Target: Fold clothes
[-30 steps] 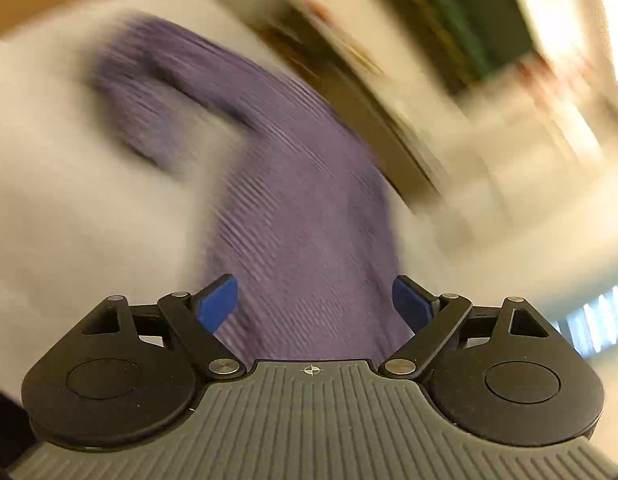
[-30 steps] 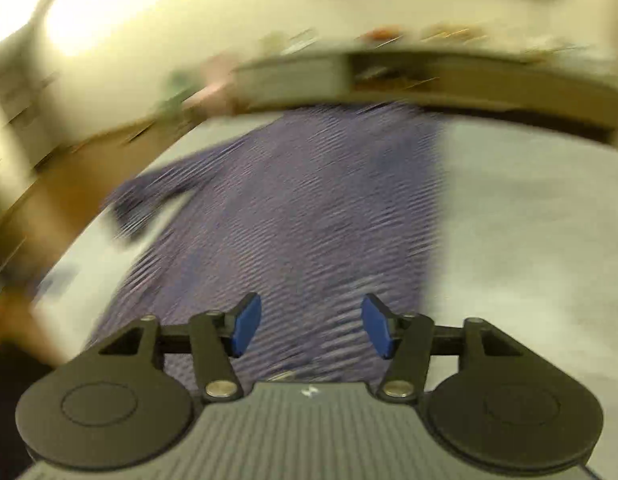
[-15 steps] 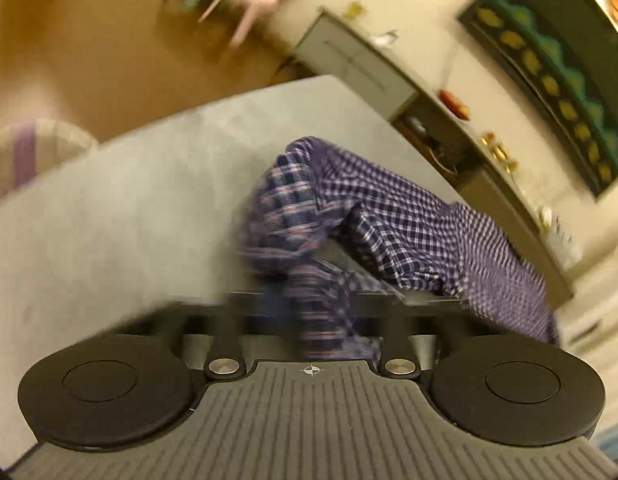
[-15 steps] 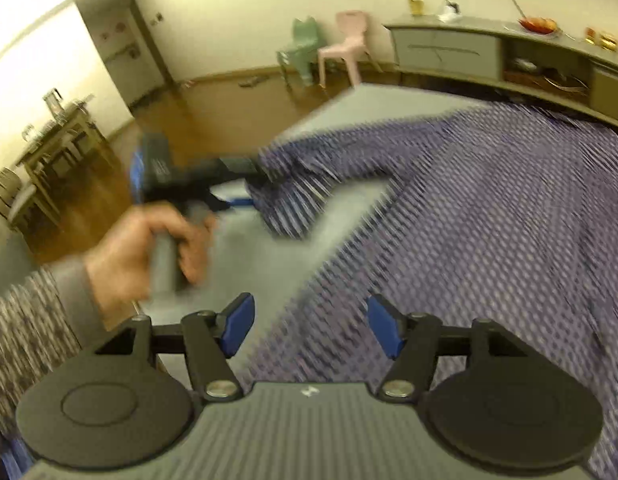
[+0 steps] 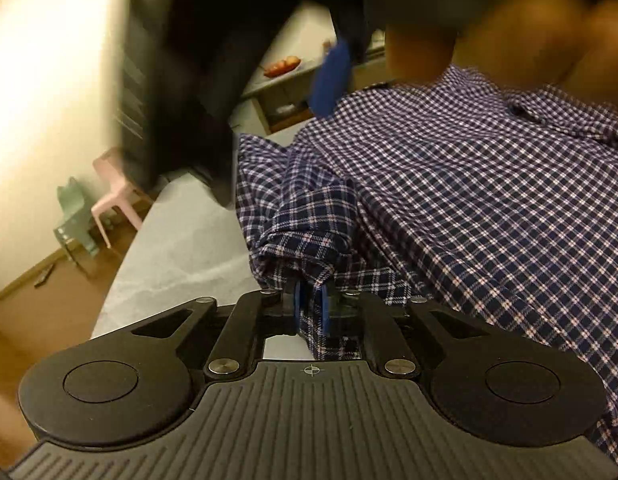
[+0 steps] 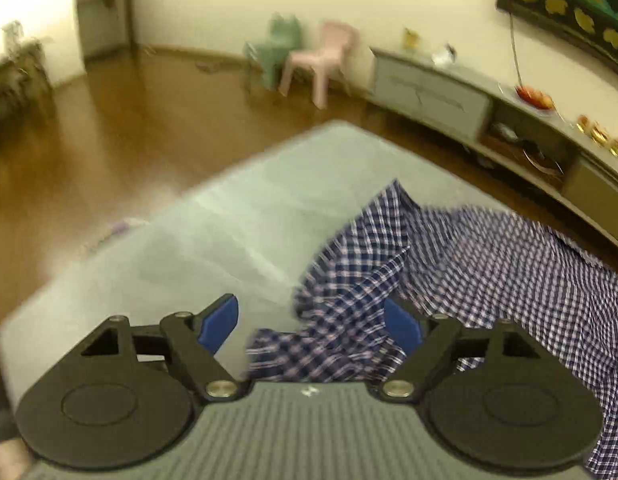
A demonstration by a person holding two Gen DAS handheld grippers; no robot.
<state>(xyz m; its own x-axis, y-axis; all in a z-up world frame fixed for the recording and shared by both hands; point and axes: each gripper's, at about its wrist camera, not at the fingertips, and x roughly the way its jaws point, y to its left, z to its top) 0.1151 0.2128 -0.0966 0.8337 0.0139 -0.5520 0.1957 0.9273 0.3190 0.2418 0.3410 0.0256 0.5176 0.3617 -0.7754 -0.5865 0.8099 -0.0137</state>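
A blue-and-white checked shirt lies spread on a grey padded table. My left gripper has a bunched sleeve pinched between its blue pads; the jaws are opening slightly with the fabric still pressed between them. In the right wrist view my right gripper hovers over the crumpled sleeve end of the shirt. Its jaws are opening and nothing is pressed between them. From the left wrist view the right gripper is a dark blur above the shirt, with a blurred hand behind it.
Bare grey table stretches left of the sleeve, ending at a corner over wooden floor. A pink chair and a green chair stand by the far wall. A low sideboard runs along the right.
My left gripper went from open to closed on the sleeve and has rolled. My right gripper swung left across the shirt to the sleeve end, its jaws spreading wider.
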